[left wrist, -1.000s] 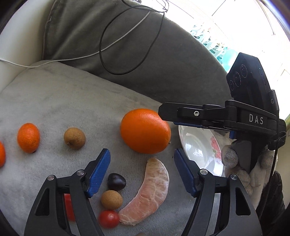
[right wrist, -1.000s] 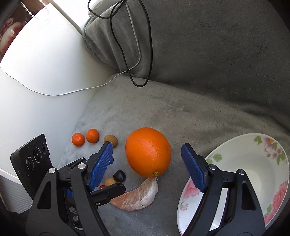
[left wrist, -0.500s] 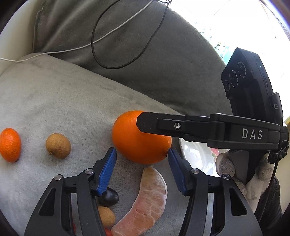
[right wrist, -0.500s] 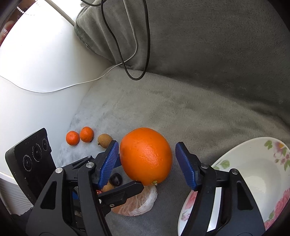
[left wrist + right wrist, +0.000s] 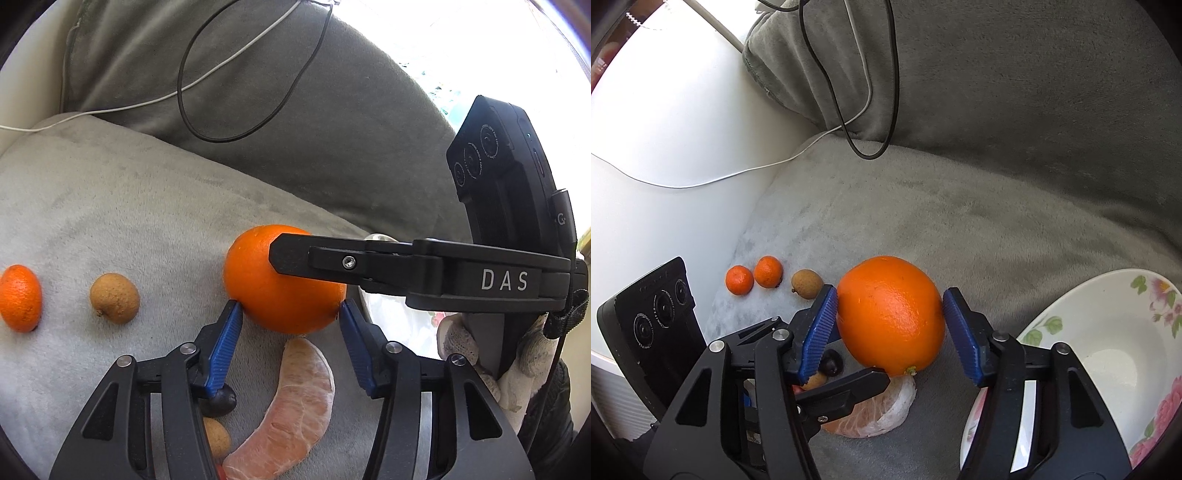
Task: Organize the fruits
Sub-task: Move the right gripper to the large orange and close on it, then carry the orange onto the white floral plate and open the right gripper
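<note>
A large orange (image 5: 273, 288) (image 5: 890, 314) lies on the grey cushion (image 5: 110, 206). My right gripper (image 5: 890, 314) has its blue pads on both sides of it, closing onto it. My left gripper (image 5: 290, 310) is open, its fingertips (image 5: 231, 317) at the orange's near side. A peeled citrus segment (image 5: 291, 402) (image 5: 875, 413) lies just in front of the orange. A flowered white bowl (image 5: 1108, 350) stands to the right.
Two small mandarins (image 5: 738, 279) (image 5: 768, 271) and a brown longan (image 5: 806, 283) lie to the left. A dark fruit (image 5: 219, 402), another longan (image 5: 218, 435) and a red fruit sit under my left fingers. Cables (image 5: 849, 92) hang over the grey back cushion.
Both grippers have moved forward to the orange. The right jaws have narrowed until the pads meet the orange; the left jaws have narrowed a little.
</note>
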The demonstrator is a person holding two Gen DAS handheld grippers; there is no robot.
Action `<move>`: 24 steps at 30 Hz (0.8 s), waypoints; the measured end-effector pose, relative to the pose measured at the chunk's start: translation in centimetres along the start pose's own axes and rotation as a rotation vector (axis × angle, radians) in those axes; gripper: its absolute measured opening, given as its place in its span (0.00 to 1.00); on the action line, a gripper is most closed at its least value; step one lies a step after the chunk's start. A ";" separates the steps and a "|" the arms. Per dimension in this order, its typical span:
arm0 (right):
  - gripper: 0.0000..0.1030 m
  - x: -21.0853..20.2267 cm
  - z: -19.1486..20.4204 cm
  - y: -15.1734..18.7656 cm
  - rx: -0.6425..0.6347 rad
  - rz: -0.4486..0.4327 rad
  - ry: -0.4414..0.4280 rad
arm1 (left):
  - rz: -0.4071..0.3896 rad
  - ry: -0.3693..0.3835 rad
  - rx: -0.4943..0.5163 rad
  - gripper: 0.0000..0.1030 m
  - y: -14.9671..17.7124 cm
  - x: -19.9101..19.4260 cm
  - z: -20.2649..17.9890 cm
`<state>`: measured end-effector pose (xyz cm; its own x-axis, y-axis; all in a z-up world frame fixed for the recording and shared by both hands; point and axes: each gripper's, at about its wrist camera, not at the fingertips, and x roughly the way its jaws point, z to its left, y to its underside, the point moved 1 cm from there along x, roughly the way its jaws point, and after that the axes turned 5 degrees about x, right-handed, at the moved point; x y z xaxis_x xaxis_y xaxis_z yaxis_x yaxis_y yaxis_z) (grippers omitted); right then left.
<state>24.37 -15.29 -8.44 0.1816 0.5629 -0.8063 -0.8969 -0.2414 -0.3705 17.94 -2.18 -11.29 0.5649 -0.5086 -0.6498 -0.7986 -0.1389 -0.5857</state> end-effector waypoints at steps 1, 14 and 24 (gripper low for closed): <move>0.60 -0.1 0.1 0.0 -0.001 -0.003 0.000 | -0.002 0.000 0.002 0.52 0.0 -0.2 -0.1; 0.60 -3.8 0.8 1.8 -0.009 -0.075 0.002 | -0.037 0.011 0.069 0.52 0.5 -2.6 -3.3; 0.60 -7.4 -0.6 4.7 0.020 -0.141 0.026 | -0.027 0.046 0.130 0.52 1.8 -2.7 -7.0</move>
<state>19.06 -21.07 -4.43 0.3163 0.5693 -0.7588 -0.8697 -0.1455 -0.4717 13.52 -7.03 -7.19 0.5732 -0.5447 -0.6121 -0.7480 -0.0429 -0.6623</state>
